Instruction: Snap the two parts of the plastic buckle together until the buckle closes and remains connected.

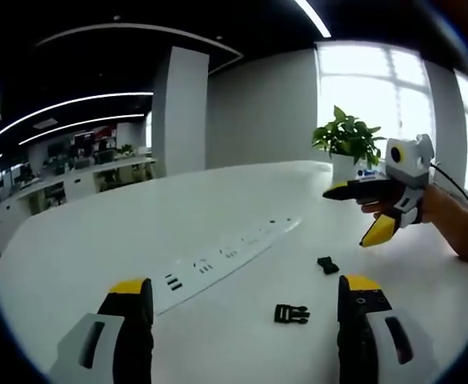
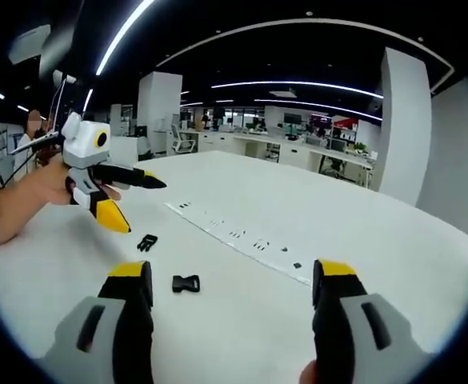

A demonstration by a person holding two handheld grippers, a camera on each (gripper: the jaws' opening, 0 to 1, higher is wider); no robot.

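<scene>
Both buckle halves lie loose on the white table (image 1: pixel 74 248), apart, beside the long strip (image 1: pixel 226 256) — the wider half (image 1: pixel 291 314) sits between my left gripper (image 1: pixel 246 300)'s spread, empty jaws, the smaller half (image 1: pixel 327 265) further on toward the right gripper (image 1: pixel 360 212), also agape and holding nothing. I'd guess they're light, stiff, slick plastic that'll skate on the tabletop if nudged. So I'd pinch each across its flat body at the strap end, keeping prongs and socket mouth free for the snap.

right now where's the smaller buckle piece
In the left gripper view it lies on the white table, right of centre, beyond the larger piece and below the right tool.
</scene>
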